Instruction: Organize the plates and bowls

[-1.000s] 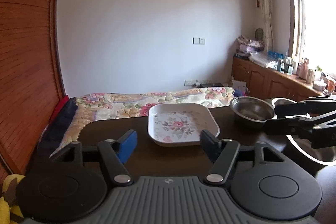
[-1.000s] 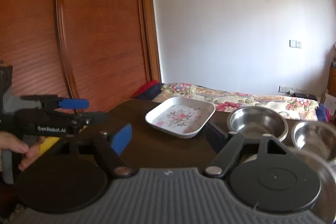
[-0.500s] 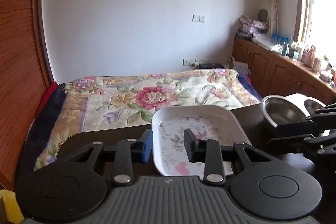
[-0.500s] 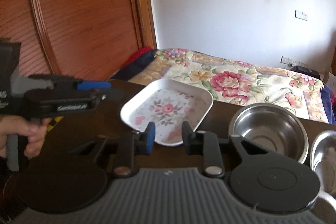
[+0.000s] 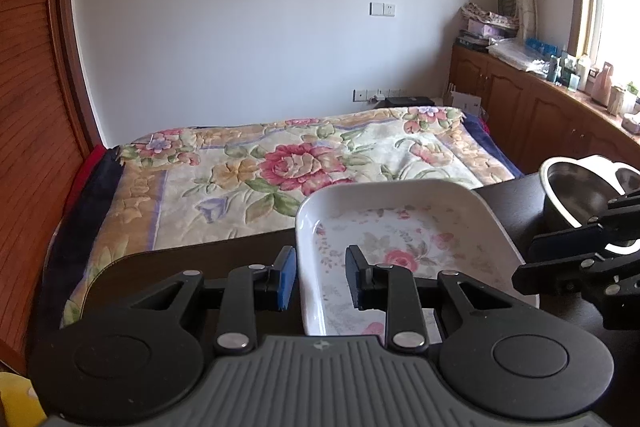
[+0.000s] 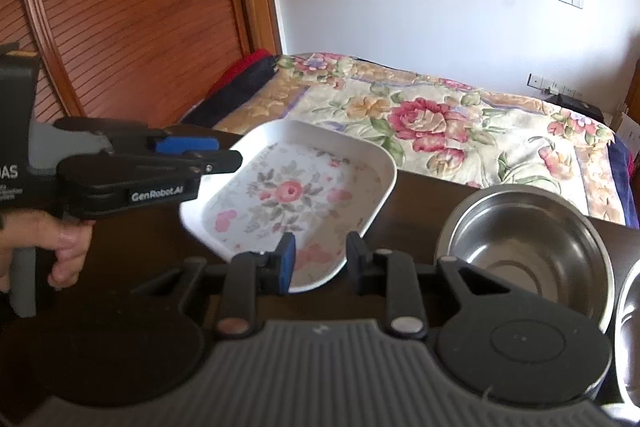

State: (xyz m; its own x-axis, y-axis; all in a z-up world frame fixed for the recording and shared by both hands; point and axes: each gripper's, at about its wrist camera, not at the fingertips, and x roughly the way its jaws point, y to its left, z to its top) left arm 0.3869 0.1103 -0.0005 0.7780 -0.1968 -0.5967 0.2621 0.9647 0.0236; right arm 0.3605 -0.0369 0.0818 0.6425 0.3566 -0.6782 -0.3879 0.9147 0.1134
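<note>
A white rectangular plate (image 5: 420,227) with a rose print lies on the dark table (image 6: 420,195). My left gripper (image 5: 320,277) straddles its left rim, blue pad outside, black finger inside. Its jaws are closing, with the rim between them and no clear press. From the right wrist it shows side-on as the left gripper (image 6: 236,157), held by a hand (image 6: 60,247). My right gripper (image 6: 320,261) has narrowed on the plate's (image 6: 288,187) near right rim, which fills the gap between its pads. In the left wrist view the right gripper (image 5: 524,263) sits at that edge.
A steel bowl (image 6: 520,247) stands right of the plate, with a second bowl (image 6: 630,307) cut off at the frame edge. A bed with a floral cover (image 5: 280,167) lies beyond the table's far edge. Wooden cabinets (image 5: 540,115) run along the right, and a slatted wardrobe door (image 6: 120,27) stands at the left.
Both grippers came forward and down to the plate, one on each side. Their jaws went from wide apart to narrow around its rims. The plate has stayed in place.
</note>
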